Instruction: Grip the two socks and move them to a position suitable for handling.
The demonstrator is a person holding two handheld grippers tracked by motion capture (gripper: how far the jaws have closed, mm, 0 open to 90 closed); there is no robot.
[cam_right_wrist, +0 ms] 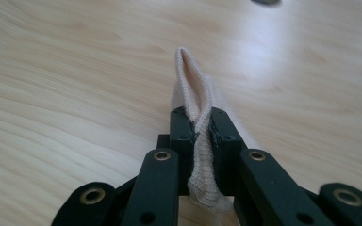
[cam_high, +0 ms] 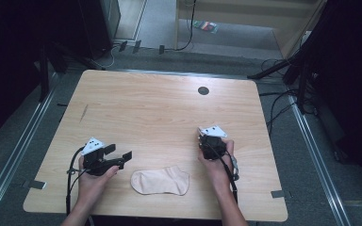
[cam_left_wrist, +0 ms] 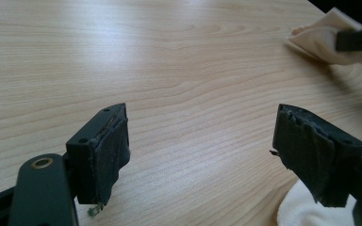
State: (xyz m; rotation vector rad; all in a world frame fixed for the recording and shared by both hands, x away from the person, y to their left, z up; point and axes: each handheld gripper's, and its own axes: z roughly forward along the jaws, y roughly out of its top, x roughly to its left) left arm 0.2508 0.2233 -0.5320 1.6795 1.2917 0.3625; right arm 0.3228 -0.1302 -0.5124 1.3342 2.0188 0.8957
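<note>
Beige knit sock sits clamped in the right gripper, while the left gripper, jaws apart, waits at nine o'clock of a second flat sock, likely for pairing.

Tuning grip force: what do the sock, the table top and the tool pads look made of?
Sock: soft beige knit; ribbed weave shows where the right tool pinches it. Table top: light wood-grain surface with a slight sheen, probably laminate, though that can't be confirmed. Pads of the left tool: matte black, rubbery-looking, frayed at the edges.
</note>
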